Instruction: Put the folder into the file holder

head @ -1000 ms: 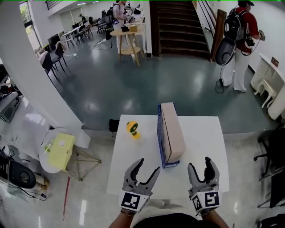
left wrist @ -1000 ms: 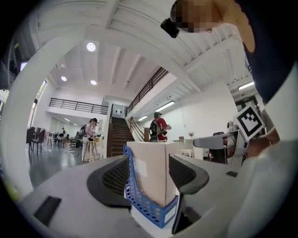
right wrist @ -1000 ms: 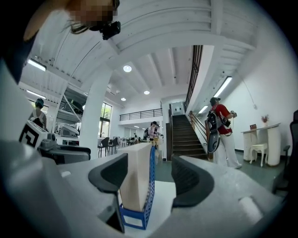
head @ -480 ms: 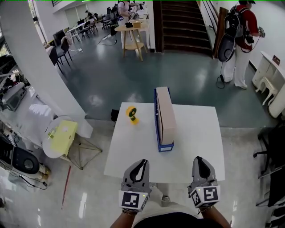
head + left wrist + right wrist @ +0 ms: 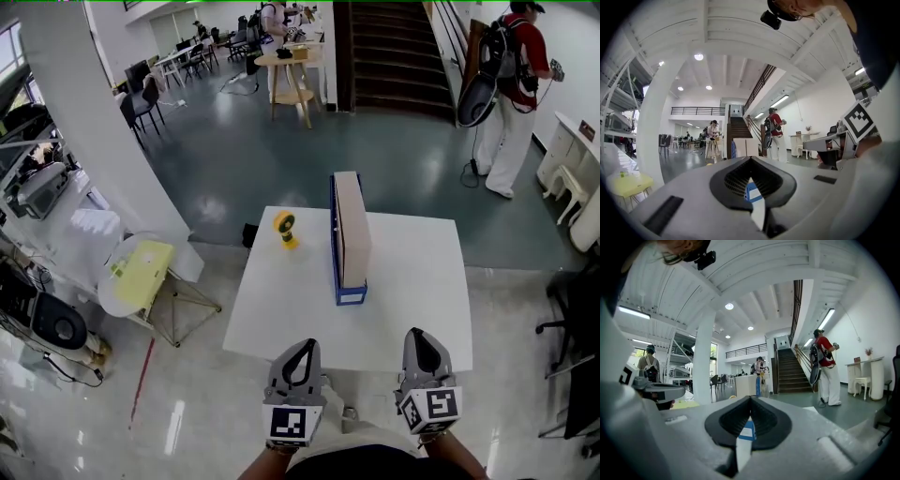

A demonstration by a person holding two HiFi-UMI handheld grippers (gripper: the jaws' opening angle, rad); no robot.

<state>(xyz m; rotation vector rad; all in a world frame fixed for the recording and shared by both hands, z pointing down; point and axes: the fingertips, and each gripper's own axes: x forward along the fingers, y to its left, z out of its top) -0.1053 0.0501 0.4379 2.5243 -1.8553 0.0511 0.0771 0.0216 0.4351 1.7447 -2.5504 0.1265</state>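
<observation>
A blue file holder stands on the white table with a tan folder upright inside it. Both grippers hang before the table's near edge, well short of the holder. My left gripper is shut and empty, to the holder's near left. My right gripper is shut and empty as well, to its near right. In the left gripper view the shut jaws fill the lower picture and the holder shows far beyond them. The right gripper view shows its shut jaws with the holder in the distance.
A small yellow object stands on the table left of the holder. A low yellow-topped stand sits on the floor to the left by a white pillar. A person with a backpack stands far right near the stairs. A dark chair is at right.
Both grippers went from open to shut with nothing between the jaws. They drew back from over the table's near edge to in front of it.
</observation>
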